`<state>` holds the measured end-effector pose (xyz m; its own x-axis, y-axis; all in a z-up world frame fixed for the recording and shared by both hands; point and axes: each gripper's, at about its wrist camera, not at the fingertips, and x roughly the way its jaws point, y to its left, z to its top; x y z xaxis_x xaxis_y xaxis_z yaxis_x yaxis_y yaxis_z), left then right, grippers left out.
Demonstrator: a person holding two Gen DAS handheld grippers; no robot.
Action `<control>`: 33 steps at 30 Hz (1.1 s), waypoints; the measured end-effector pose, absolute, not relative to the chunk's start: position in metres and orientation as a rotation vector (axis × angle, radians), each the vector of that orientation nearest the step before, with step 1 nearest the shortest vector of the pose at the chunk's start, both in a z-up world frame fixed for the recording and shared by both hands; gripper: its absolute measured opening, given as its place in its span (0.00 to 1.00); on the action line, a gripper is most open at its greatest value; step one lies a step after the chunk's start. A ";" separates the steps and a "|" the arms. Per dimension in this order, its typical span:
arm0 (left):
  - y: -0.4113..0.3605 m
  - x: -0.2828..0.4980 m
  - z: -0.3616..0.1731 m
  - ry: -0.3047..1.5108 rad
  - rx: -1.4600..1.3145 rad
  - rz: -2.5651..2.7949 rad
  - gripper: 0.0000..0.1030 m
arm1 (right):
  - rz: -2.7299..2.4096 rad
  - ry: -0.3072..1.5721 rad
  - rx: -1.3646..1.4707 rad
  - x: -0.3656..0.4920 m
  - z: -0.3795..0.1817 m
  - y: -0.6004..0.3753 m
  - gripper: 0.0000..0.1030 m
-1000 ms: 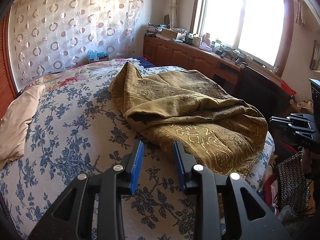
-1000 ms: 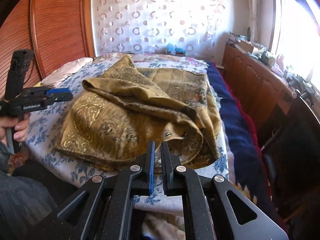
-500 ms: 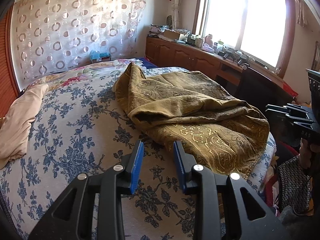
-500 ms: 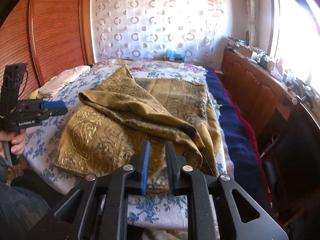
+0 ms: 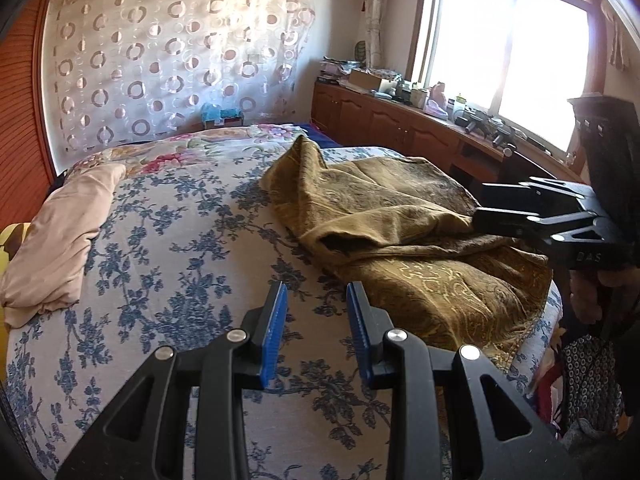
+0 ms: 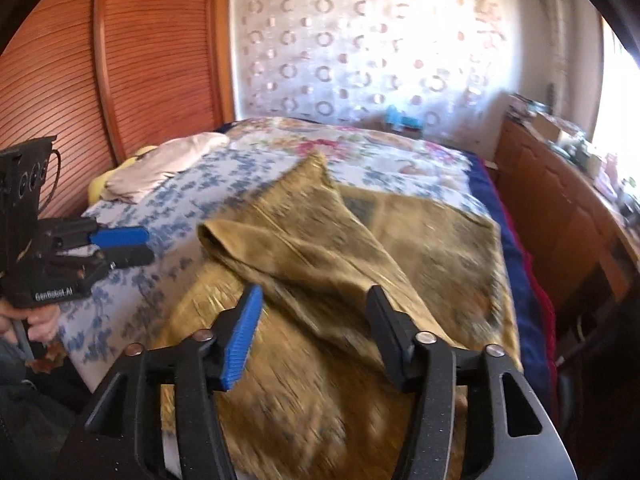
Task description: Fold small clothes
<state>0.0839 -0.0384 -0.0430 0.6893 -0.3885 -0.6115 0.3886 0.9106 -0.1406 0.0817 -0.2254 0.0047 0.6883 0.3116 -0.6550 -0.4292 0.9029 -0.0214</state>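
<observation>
Golden-brown patterned cloth (image 6: pixel 320 264) lies crumpled directly beneath and ahead of the right gripper (image 6: pixel 310 312), whose jaws have just been opening and now stand wide apart over the fabric with nothing pressed between them. A rolled fold runs across the cloth just beyond the fingertips, and a peaked corner rises farther on. To that gripper's right, the cloth's edge lies beside a dark blue strip along the bed's side. The left gripper (image 5: pixel 316 316) hovers over bare floral bedspread (image 5: pixel 168 248), its blue pads (image 5: pixel 274 332) partly apart and empty; the cloth's near edge lies just ahead and to its right, not touching. Open bedspread stretches ahead and to the left of this gripper, giving free room there. Farther left lies a pale pink folded cloth (image 5: pixel 60 248) near the bed's edge. Beyond the bed stands a circle-patterned curtain (image 5: pixel 172 60), and to the right a wooden cabinet (image 5: pixel 384 124) cluttered with small items runs below a bright window (image 5: pixel 516 56).
</observation>
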 end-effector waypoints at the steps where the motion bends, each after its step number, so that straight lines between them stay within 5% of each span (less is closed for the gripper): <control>1: -0.037 0.084 -0.043 0.682 -0.001 -0.430 0.29 | 0.432 0.703 -0.189 0.087 0.005 -0.217 0.60; 23: -0.014 0.084 -0.052 0.680 -0.033 -0.401 0.29 | 0.601 0.864 -0.372 0.162 -0.040 -0.109 0.60; 24: -0.014 0.084 -0.052 0.680 -0.033 -0.401 0.29 | 0.594 0.869 -0.391 0.163 -0.042 -0.107 0.57; 26: -0.014 0.083 -0.052 0.680 -0.034 -0.402 0.29 | 0.581 0.865 -0.420 0.164 -0.043 -0.109 0.16; 27: -0.014 0.083 -0.053 0.681 -0.034 -0.401 0.29 | 0.591 0.870 -0.414 0.166 -0.042 -0.110 0.10; 33: -0.015 0.083 -0.055 0.684 -0.032 -0.406 0.29 | 0.570 0.803 -0.292 0.178 -0.003 -0.154 0.03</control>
<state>0.0826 -0.0154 -0.0550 0.7000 -0.3747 -0.6080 0.3537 0.9215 -0.1607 0.1778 -0.1544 -0.0027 0.5565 0.3674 -0.7452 -0.5821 0.8124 -0.0342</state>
